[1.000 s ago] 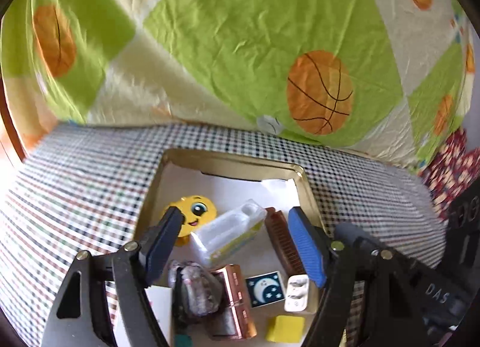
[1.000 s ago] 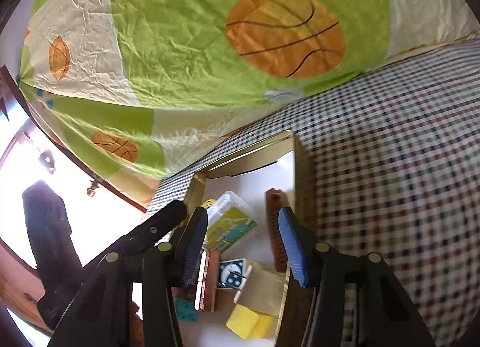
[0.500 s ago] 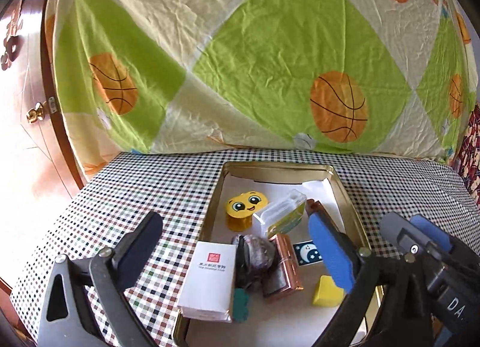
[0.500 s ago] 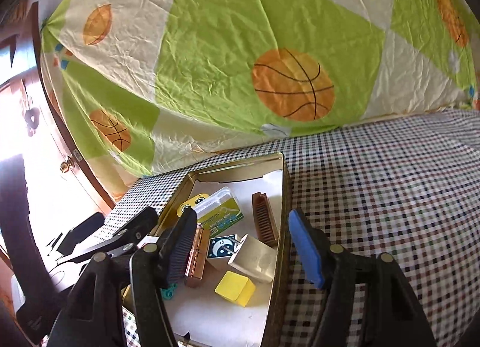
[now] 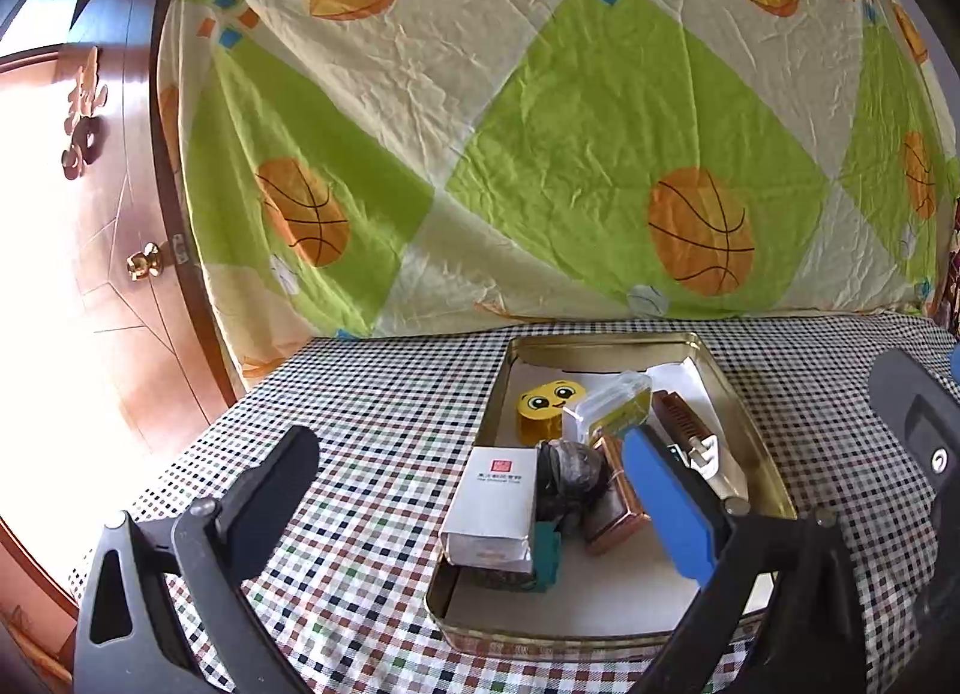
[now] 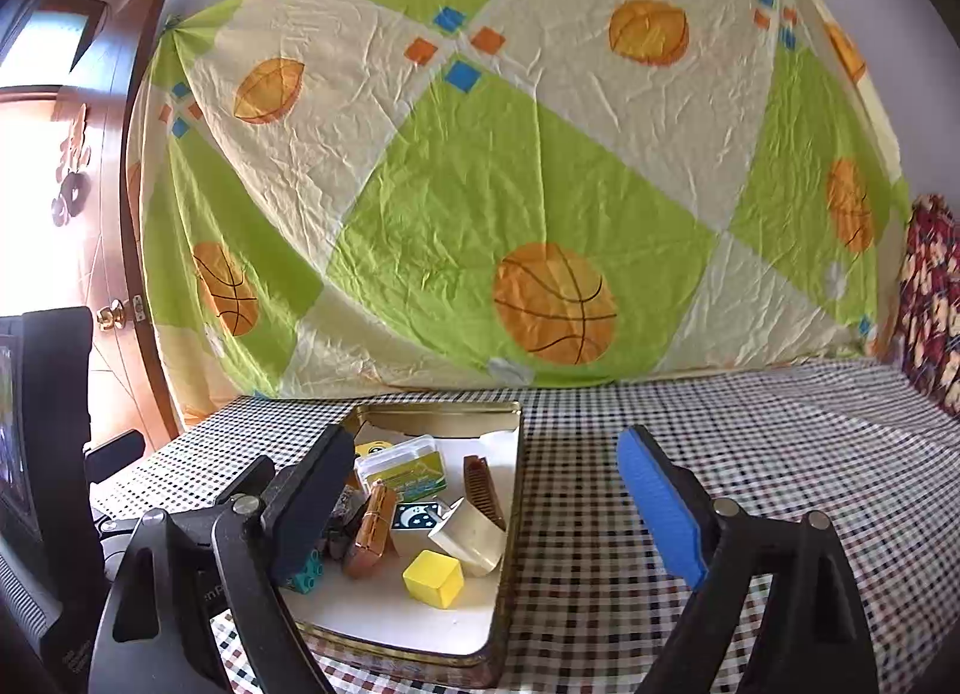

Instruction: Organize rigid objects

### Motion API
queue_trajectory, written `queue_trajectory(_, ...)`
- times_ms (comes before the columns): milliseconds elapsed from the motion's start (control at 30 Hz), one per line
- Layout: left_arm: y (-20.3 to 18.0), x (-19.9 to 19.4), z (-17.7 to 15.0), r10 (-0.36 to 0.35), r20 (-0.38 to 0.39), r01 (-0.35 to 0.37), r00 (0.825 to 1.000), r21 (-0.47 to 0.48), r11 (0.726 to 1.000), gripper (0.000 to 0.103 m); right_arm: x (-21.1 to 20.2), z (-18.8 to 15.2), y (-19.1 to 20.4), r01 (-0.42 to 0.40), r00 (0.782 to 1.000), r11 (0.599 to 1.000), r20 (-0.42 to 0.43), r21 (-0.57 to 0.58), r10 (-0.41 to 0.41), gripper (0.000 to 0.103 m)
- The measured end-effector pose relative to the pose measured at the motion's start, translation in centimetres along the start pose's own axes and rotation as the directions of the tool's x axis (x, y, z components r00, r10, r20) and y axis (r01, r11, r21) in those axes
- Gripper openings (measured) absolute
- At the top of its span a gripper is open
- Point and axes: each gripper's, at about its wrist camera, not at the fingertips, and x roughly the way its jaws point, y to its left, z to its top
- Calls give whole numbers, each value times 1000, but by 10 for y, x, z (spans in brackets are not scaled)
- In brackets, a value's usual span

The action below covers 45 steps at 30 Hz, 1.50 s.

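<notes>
The left gripper [image 5: 474, 490] is standing with its jaws spread wide and nothing between the pads; they have just been opening. The right gripper [image 6: 492, 490] is likewise gaping and empty, its jaws having just been opening further.

Ahead of and below both pairs of tongs, the gold tin tray [image 6: 510, 520] is sitting on the checked tablecloth [image 6: 720, 454]. It is holding the rigid objects: a white box [image 5: 495, 496] leaning over the tray's left rim, a yellow cube [image 6: 433, 577] nearest the right gripper, a copper-coloured case [image 6: 369, 532], a clear plastic box [image 5: 609, 406], a yellow smiley piece [image 5: 549, 403], a brown comb [image 6: 483, 484] along the right wall, a cream block [image 6: 471, 535] and a teal brick [image 6: 303, 568].

Judging by this, the sorting is looking nearly finished. To close the step well, the person is best keeping both tongs clear of the rim, since the white box is looking unsteady and a knock could tip it out; nudging it flat inside would tidy the load.
</notes>
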Motion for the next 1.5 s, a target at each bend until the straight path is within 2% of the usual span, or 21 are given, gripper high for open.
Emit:
queue_trajectory(133,-1,0,-4,-2,-20,2,1000,1,1000,103,-8,-5,-2,-19,1000,999,14,40,19,96)
queue_trajectory(467,3,-7,-14,-10,-10,10,1000,-32,999,103,-12,-11,3,-1,1000,1000,26,15,1,96)
queue_trajectory(967,12,-18,-5,-8,26,10,1000,-50,999,103,-28,-7,21,51,993,995,111,-83,-42,99)
queue_trajectory(1133,12,-22,-5,-8,29,10,1000,-46,999,103,-29,-6,18,32,994,998,102,-61,-26,99)
queue_trajectory(1500,10,-23,-5,-16,21,17,1000,-30,999,103,-28,-6,8,43,996,999,75,-19,-41,99)
